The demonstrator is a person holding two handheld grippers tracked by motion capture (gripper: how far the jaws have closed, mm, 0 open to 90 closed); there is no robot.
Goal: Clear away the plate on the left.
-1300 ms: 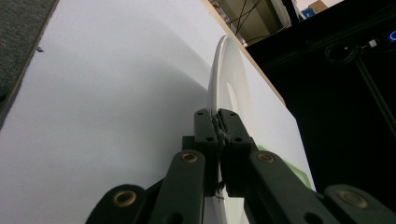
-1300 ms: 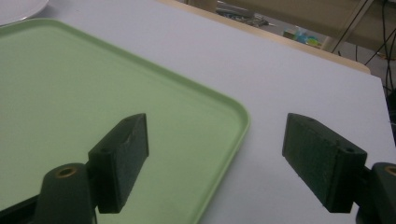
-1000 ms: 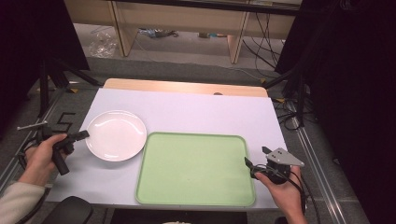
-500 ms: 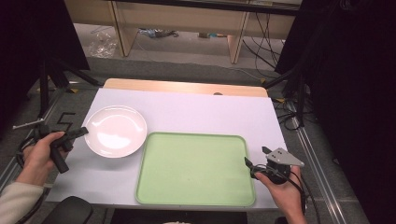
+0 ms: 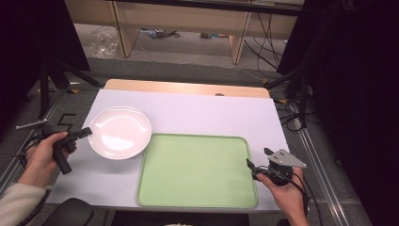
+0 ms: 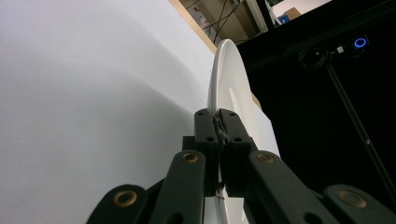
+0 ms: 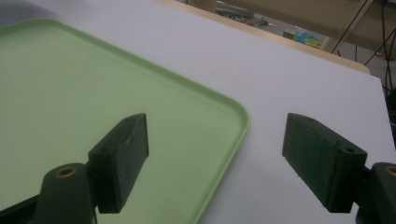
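- The left tool [image 5: 83, 133] is clamped on the white plate's [image 5: 120, 132] near-left rim; the plate seems tilted, just left of the green tray [image 5: 197, 172].
- The right tool [image 5: 254, 167] waits with jaws spread at the tray's right edge.

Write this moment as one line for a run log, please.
left tongs: shut on plate rim, plate lifted near tray | right tongs: open, by tray's right edge | tray: bare

Black two-jaw grippers with brass-coloured pivot screws, a grey three-cornered plate [image 5: 286, 158] topping the right; pale sleeve [image 5: 16, 205] on the left forearm.
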